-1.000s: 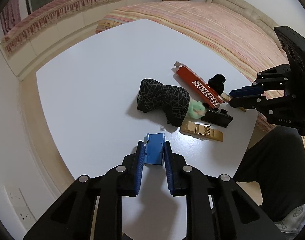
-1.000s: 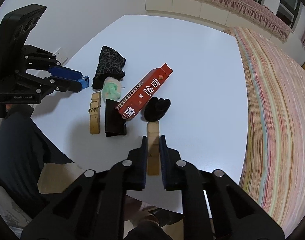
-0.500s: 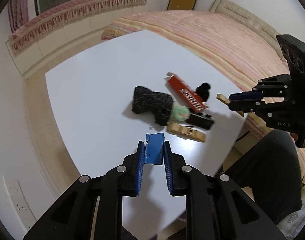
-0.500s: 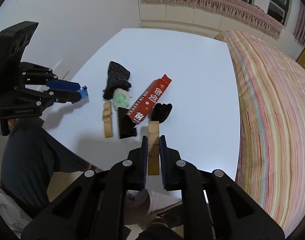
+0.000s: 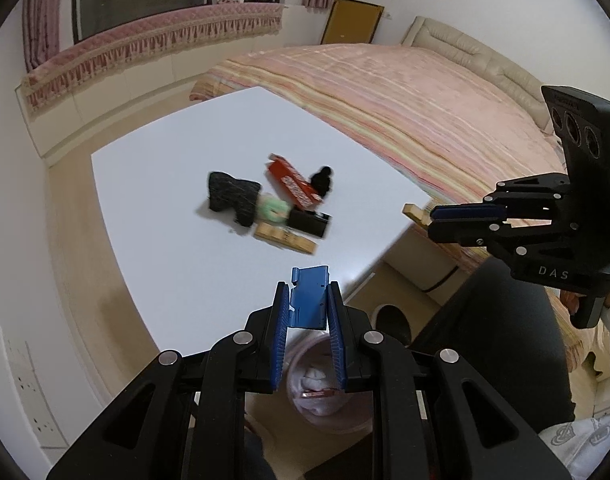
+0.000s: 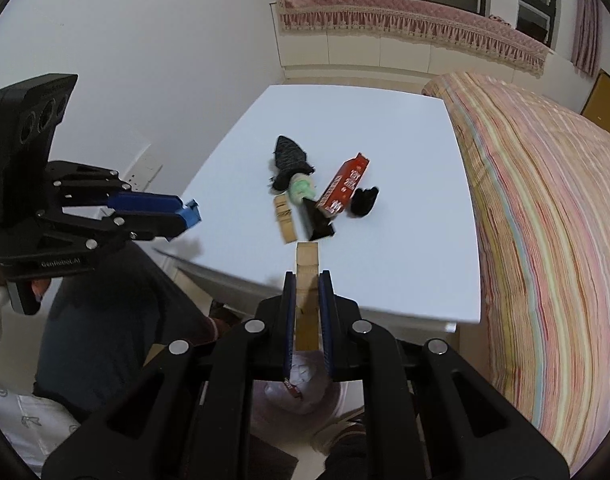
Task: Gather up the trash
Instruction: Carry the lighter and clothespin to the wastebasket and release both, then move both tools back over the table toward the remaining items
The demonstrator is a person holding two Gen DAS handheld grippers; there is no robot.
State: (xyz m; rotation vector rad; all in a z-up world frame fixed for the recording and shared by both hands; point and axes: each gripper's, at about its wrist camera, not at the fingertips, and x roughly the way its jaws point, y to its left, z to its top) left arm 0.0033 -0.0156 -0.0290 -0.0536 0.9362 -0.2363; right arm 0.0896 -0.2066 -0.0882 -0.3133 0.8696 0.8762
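Observation:
My left gripper [image 5: 308,300] is shut on a small blue plastic piece [image 5: 310,296], lifted above the white table's near edge [image 5: 177,280]. My right gripper [image 6: 307,286] is shut on a wooden clothespin [image 6: 307,276], also raised. Each gripper shows in the other's view: the right gripper [image 5: 431,218] with the clothespin [image 5: 415,213], the left gripper [image 6: 187,214] with the blue piece [image 6: 192,212]. Below both hangs a pink-lined trash bin [image 5: 325,396], also bin [image 6: 297,392], holding crumpled paper and a red scrap.
On the table lie a black patterned cloth [image 5: 233,196], a green wad [image 5: 273,210], a red box [image 5: 293,180], a black fuzzy lump [image 5: 321,178], a black clip [image 5: 309,222] and another wooden clothespin [image 5: 285,238]. A bed [image 5: 405,92] borders the table. A person's dark trouser leg [image 5: 497,340] is near.
Both grippers have risen and pulled back from the table with their pieces held. The table's near edge and the trash bin below have come into view.

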